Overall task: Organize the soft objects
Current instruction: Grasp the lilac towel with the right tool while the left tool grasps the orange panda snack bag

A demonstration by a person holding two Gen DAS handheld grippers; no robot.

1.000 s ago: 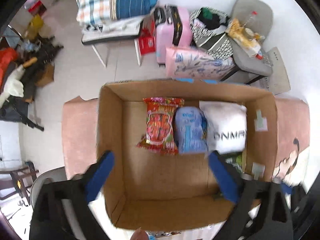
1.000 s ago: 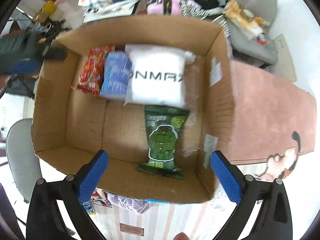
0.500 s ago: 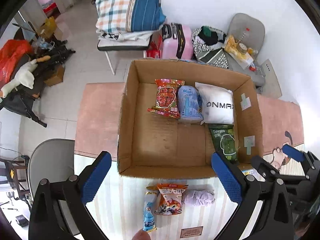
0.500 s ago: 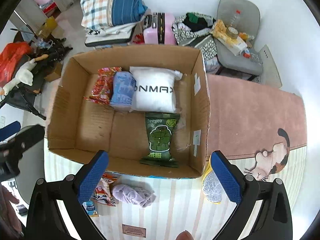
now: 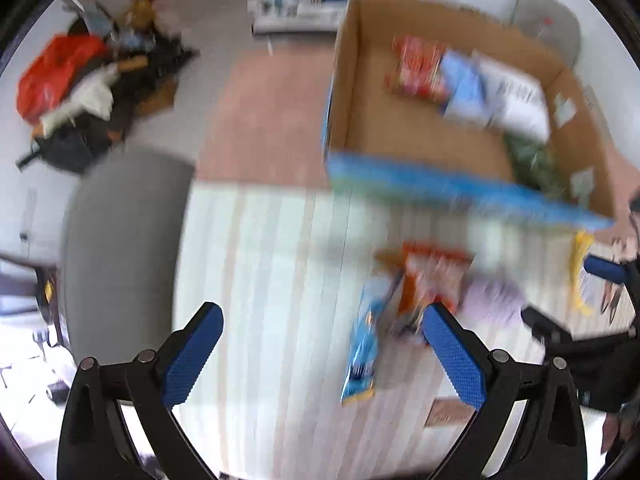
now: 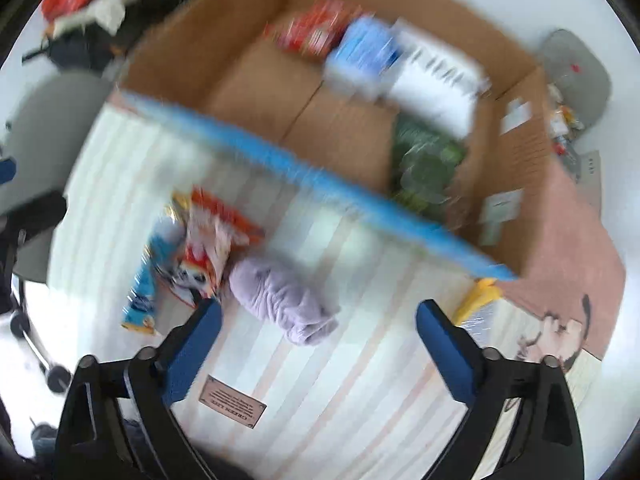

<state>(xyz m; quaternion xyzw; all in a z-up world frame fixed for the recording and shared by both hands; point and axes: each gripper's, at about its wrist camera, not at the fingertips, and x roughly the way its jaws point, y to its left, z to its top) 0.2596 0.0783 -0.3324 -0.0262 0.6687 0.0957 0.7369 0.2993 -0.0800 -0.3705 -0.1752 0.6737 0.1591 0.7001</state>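
Observation:
Both views are motion-blurred. A cardboard box (image 6: 344, 136) (image 5: 424, 140) holds a red packet (image 6: 316, 30), a blue pack (image 6: 364, 56), a white pack (image 6: 436, 80) and a green packet (image 6: 428, 164). On the striped cloth (image 6: 328, 384) in front of it lie a lilac rolled cloth (image 6: 284, 296), an orange snack bag (image 6: 208, 248), a blue packet (image 6: 146, 284) and a yellow-and-silver packet (image 6: 476, 308). My right gripper (image 6: 318, 344) is open and empty just above the lilac cloth. My left gripper (image 5: 320, 352) is open and empty over the cloth, left of the blue packet (image 5: 362, 348).
A grey chair (image 5: 120, 248) stands at the table's left edge. A pink rug (image 5: 264, 116) covers the floor beside the box. Clutter with a red bag (image 5: 56, 72) lies on the floor at far left. A label patch (image 6: 232, 406) is sewn on the cloth.
Both grippers have pulled back from the box and dropped toward the striped cloth. The left one swung left; the right one now hangs over the lilac cloth. Both stay open.

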